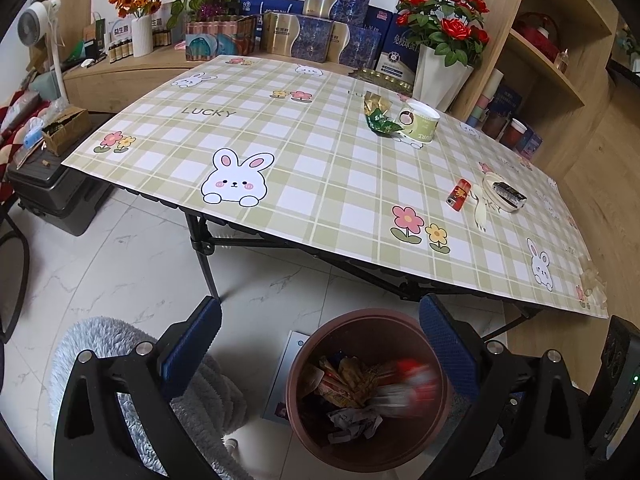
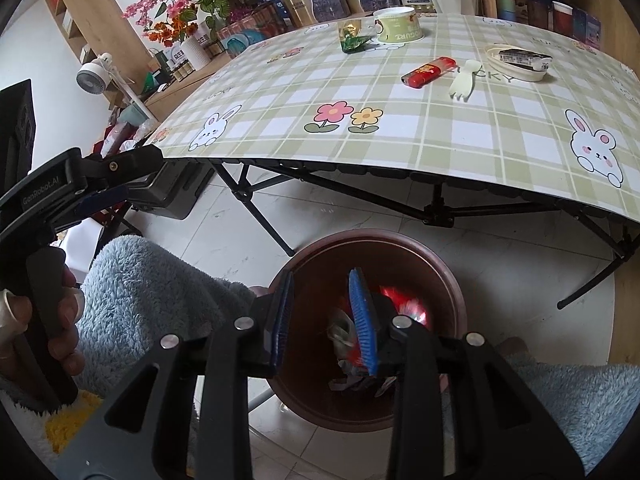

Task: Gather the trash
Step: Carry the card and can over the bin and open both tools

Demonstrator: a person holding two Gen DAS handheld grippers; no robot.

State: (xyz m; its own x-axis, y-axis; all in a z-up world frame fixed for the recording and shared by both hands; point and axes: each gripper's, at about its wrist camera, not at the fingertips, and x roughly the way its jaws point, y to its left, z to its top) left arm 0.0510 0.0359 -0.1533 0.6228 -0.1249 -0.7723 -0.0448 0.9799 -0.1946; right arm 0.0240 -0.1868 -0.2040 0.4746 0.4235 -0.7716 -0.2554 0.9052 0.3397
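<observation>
A brown trash bin (image 1: 304, 356) (image 2: 448, 280) stands on the floor in front of the table, holding wrappers and crumpled paper. A blurred red and white item (image 1: 404, 388) lies or falls inside it. My left gripper (image 1: 320, 344) is open and empty above the bin. My right gripper (image 2: 324, 316) is open with a narrow gap, empty, over the bin. On the table (image 1: 280, 168) lie a green wrapper (image 1: 380, 118), a yogurt cup (image 1: 420, 120), a red tube (image 1: 458, 194), a plastic fork (image 1: 480, 210) and a lid with a dark packet (image 1: 506, 194).
Black folding legs (image 1: 208, 256) hold the table above the bin. Boxes, flower vases (image 1: 440, 68) and shelves stand behind and right. A suitcase (image 1: 52, 196) and fan are left. A fluffy blue sleeve (image 2: 152, 288) and the left gripper's handle (image 2: 52, 188) show at left in the right wrist view.
</observation>
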